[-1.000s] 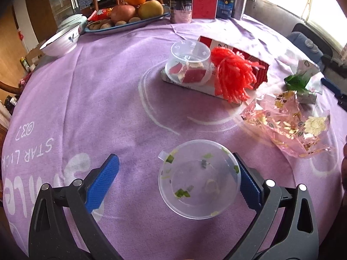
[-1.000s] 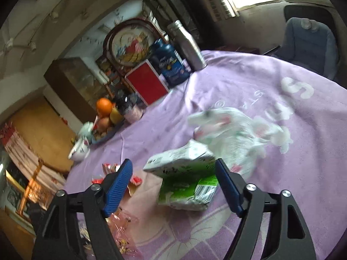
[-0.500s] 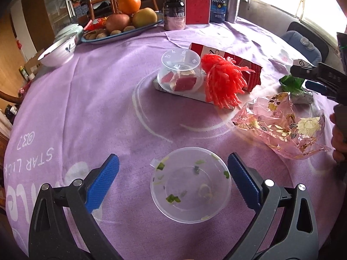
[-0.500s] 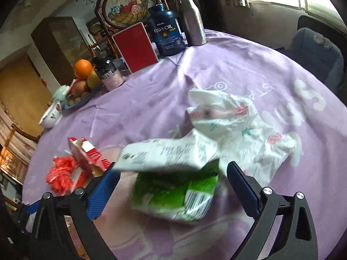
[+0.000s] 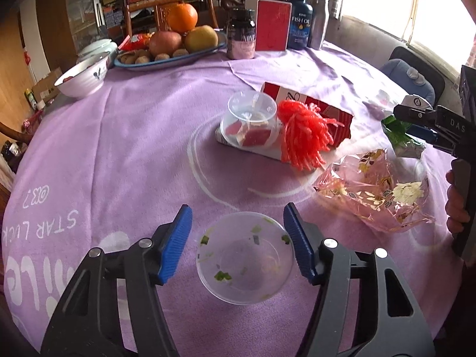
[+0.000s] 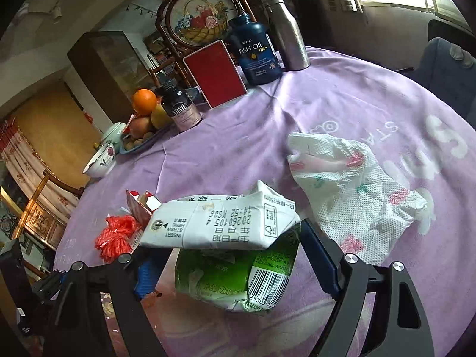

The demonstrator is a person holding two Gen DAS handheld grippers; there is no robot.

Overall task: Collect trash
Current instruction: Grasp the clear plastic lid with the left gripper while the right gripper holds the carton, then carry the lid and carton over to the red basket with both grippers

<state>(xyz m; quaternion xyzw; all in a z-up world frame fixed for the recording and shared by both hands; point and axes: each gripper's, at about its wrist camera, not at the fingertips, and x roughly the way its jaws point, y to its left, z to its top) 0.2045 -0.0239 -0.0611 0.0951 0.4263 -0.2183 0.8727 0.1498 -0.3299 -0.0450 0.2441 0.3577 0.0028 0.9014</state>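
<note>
Your left gripper [image 5: 238, 235] hangs low over the purple tablecloth [image 5: 125, 148], its blue pads on either side of a clear plastic cup [image 5: 245, 257] flecked with green scraps. The jaws have just been closing on it: the right pad now sits against the cup's rim, while a strip of cloth shows between the left pad and the cup, so the cup is bracketed but not pinched.

Beyond the cup, toward the middle of the table, a second clear cup [image 5: 251, 119] lies upturned on a red-and-white box [image 5: 324, 116], with a bundle of red plastic strips [image 5: 303, 136] touching it. To the right of the near cup rests a crumpled pink wrapper with a flower print [image 5: 377, 193]. At the right edge, a hand [image 5: 456, 199] holds your right gripper [image 5: 416, 119] over a green carton.

From the right wrist, your right gripper [image 6: 226, 255] straddles that crushed green-and-white drink carton [image 6: 226, 238]. Its jaws have just been closing from their widest; the right pad looks to touch the carton's edge, the left pad is half hidden beneath the carton's overhanging top, and you cannot tell whether the carton is gripped. A crumpled floral paper towel [image 6: 354, 190] lies just beyond the carton, to its right.

A fruit tray [image 5: 169, 56], a white bowl [image 5: 81, 80], bottles and a red card [image 5: 272, 25] line the table's far side.
</note>
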